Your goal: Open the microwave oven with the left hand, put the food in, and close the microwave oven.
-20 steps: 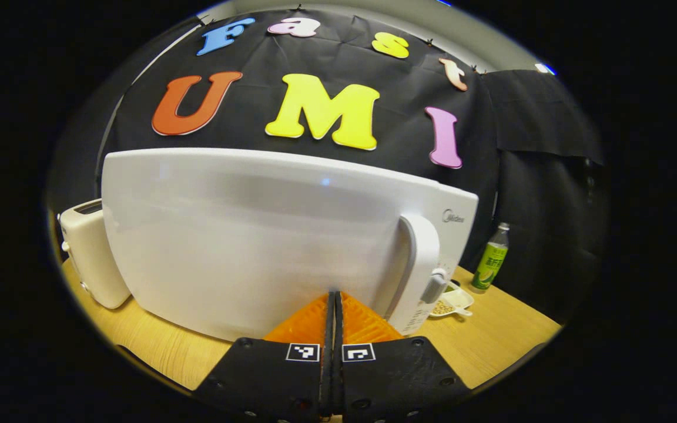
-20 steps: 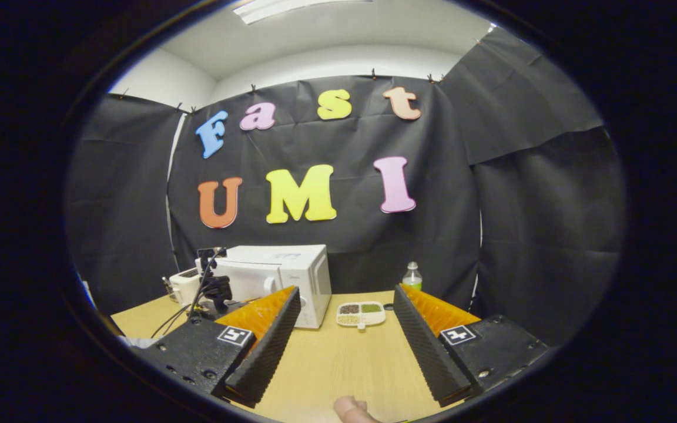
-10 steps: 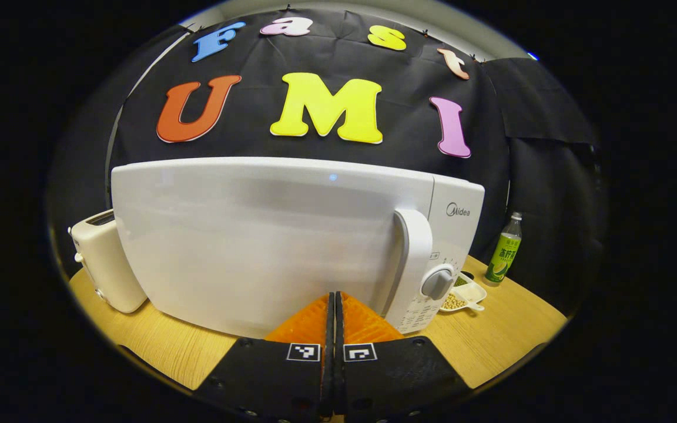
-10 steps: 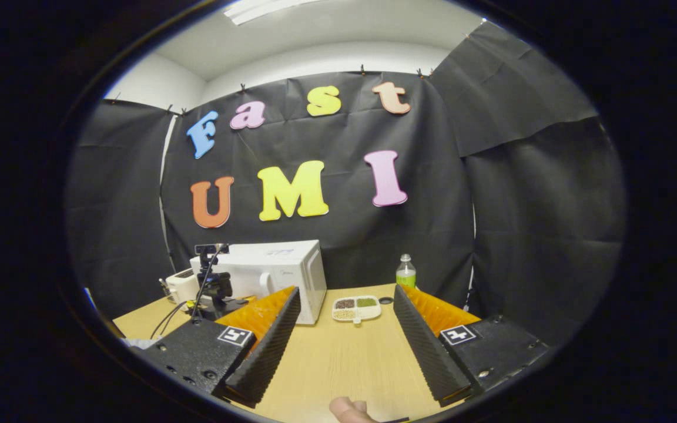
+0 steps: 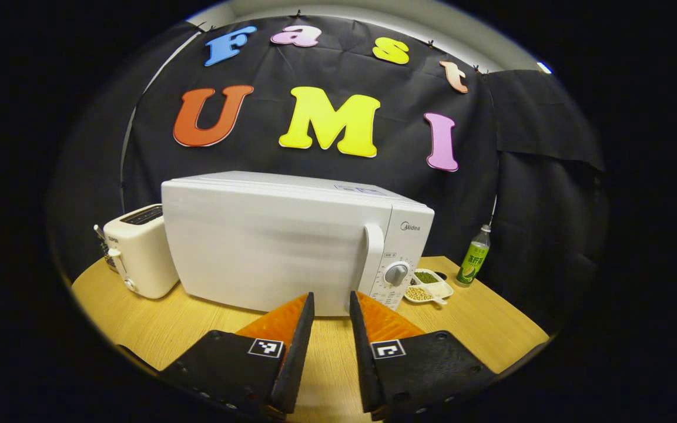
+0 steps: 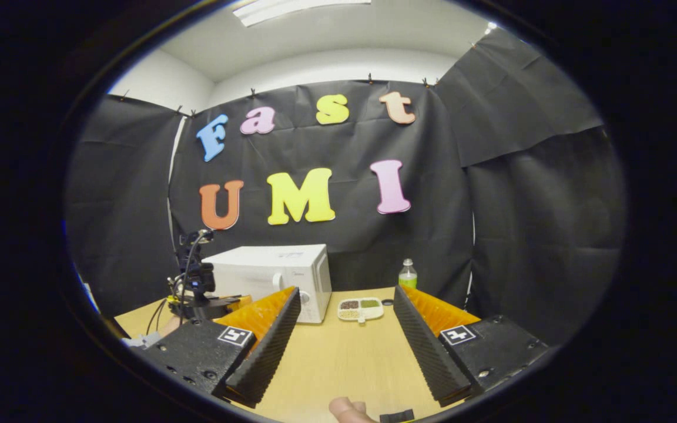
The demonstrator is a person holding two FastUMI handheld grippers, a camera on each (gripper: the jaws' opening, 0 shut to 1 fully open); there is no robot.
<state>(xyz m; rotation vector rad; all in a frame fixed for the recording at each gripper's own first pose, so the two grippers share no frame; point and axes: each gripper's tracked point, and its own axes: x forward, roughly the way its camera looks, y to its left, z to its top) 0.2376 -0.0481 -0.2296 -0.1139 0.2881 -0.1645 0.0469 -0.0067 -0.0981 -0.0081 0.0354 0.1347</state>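
A: Left gripper view first: left gripper (image 5: pixel 331 305) has its fingers slightly apart, nothing between them. The microwave oven (image 5: pixel 291 241) sits straight ahead with its door shut, and the food tray (image 5: pixel 428 286) is ahead-right on the table (image 5: pixel 156 329).

B: Right gripper view: right gripper (image 6: pixel 344 317) is spread wide and empty. Food tray (image 6: pixel 361 309) straight ahead, microwave oven (image 6: pixel 274 279) ahead-left, left gripper (image 6: pixel 197 288) further left.

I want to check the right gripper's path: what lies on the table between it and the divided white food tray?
In the right gripper view, only bare wooden table lies between the right gripper and the divided white food tray.
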